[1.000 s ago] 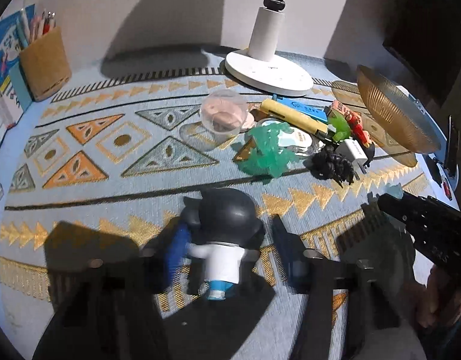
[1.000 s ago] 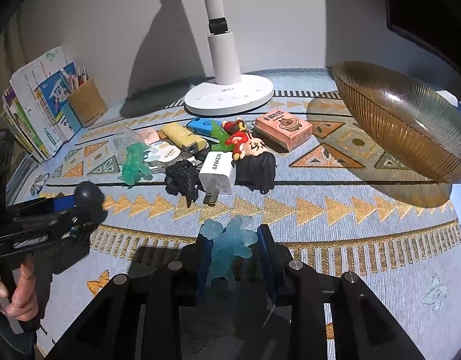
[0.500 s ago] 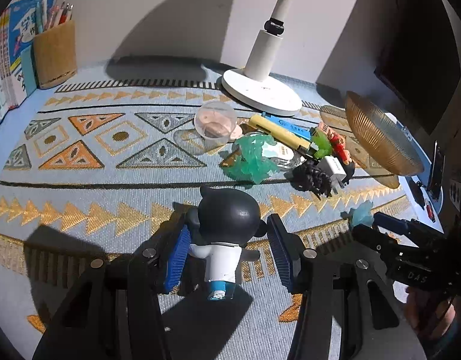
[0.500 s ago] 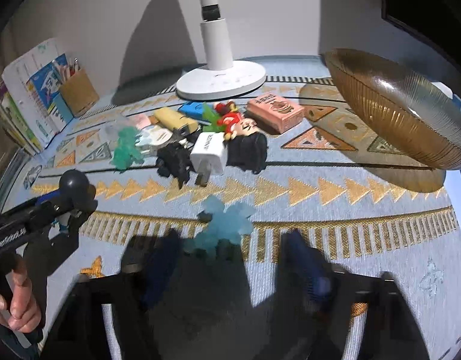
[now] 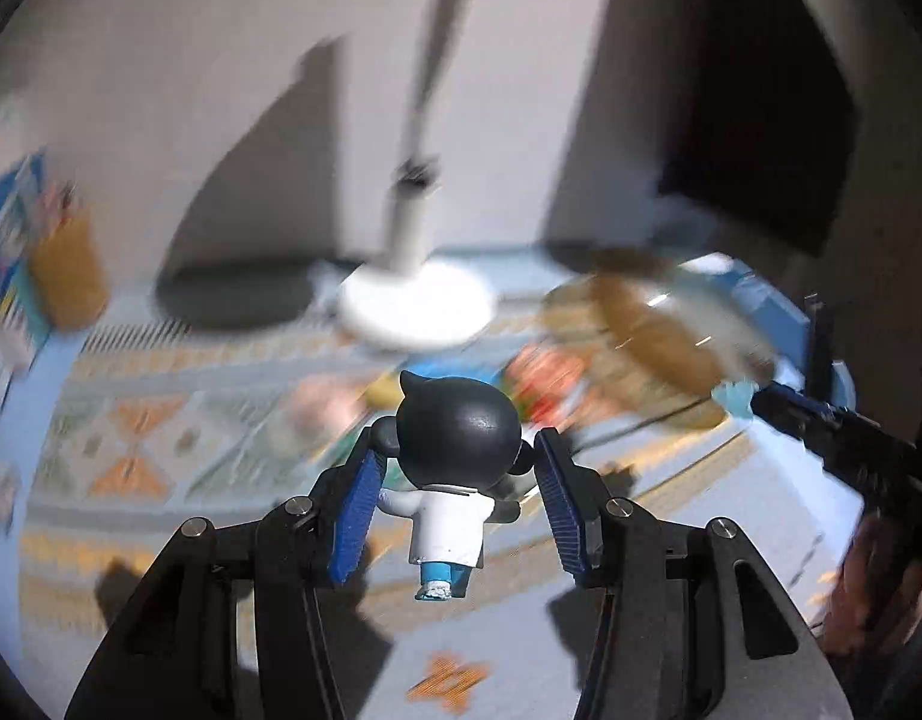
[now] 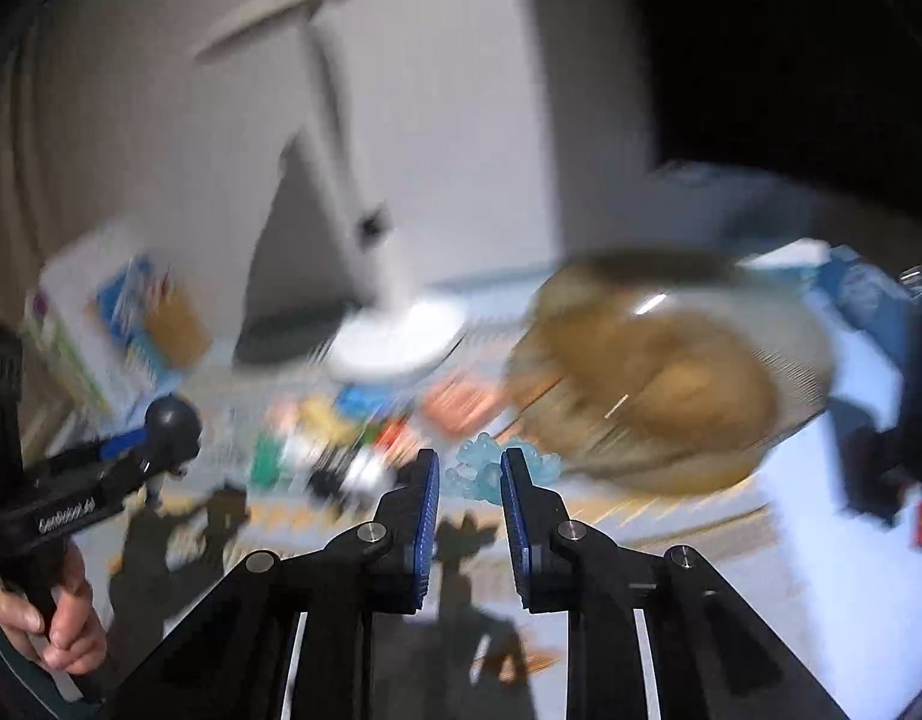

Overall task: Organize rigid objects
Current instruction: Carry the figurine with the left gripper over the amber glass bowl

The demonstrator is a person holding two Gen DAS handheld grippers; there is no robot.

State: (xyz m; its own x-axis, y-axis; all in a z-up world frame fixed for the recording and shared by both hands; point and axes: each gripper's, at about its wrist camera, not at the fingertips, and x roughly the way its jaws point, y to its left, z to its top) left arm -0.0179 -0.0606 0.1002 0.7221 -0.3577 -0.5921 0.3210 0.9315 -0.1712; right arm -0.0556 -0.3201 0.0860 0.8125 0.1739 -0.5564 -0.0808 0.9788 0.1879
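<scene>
Amber bowl: seems empty, though the blur hides much; I judge nothing is sorted into it yet.
Left gripper: jaws pinch a black-headed figure, lifted clear of the mat, on the near side of the bowl.
Right gripper: jaws have just been closing and now pinch a pale blue toy, just before the bowl.
Left to do: both toys, and the blurred pile beside the bowl.
</scene>
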